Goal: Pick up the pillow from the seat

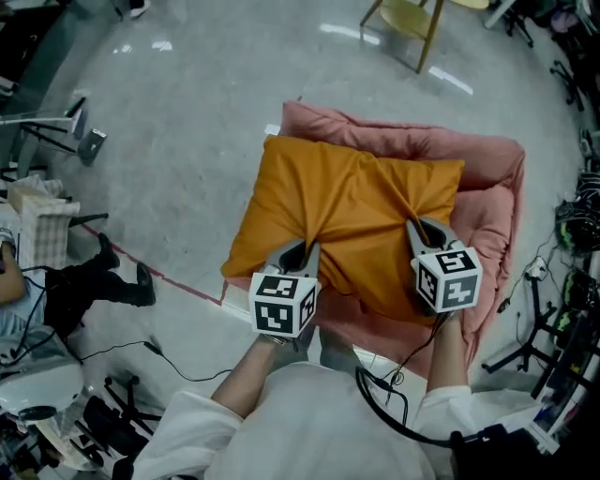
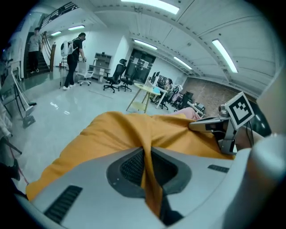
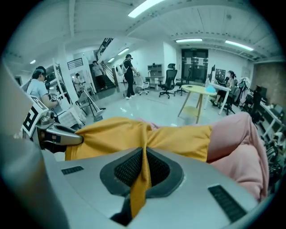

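Orange pillow on the pink seat, left gripper pinching a fold at its near edge, right gripper pinching a second fold alongside, both jaws pressed onto fabric, grey floor around.

Wooden chair: stood at the far edge of the grey floor.
Red tape line: ran slanting across the floor's left side.
Office chairs: were grouped far back.
Standing person: was left of those chairs.
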Motion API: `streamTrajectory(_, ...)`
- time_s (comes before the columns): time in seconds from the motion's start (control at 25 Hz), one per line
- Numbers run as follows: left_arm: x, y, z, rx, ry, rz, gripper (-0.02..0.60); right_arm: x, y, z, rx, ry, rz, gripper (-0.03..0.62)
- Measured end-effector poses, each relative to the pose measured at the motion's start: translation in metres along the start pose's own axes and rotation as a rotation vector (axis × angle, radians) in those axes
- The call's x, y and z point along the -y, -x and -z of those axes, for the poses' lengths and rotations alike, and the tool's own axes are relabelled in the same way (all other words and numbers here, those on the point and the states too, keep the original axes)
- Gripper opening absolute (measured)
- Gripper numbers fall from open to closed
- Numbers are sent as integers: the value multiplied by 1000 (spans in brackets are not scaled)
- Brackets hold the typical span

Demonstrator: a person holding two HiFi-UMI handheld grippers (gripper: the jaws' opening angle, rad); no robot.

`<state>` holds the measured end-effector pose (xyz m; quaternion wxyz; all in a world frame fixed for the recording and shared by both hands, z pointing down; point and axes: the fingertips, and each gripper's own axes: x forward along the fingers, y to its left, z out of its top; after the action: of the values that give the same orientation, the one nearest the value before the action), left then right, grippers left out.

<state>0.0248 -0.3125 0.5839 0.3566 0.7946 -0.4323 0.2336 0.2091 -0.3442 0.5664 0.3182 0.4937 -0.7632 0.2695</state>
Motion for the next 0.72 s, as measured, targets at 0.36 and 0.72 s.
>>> streamTrajectory(0.36, 18, 60, -17, 96, -60, 39, 26, -31, 64, -23, 107, 39, 75, 34)
streamTrajectory(0.72, 26, 121, 6, 159, -54, -42, 26, -72, 97, -15, 173, 73, 2, 34)
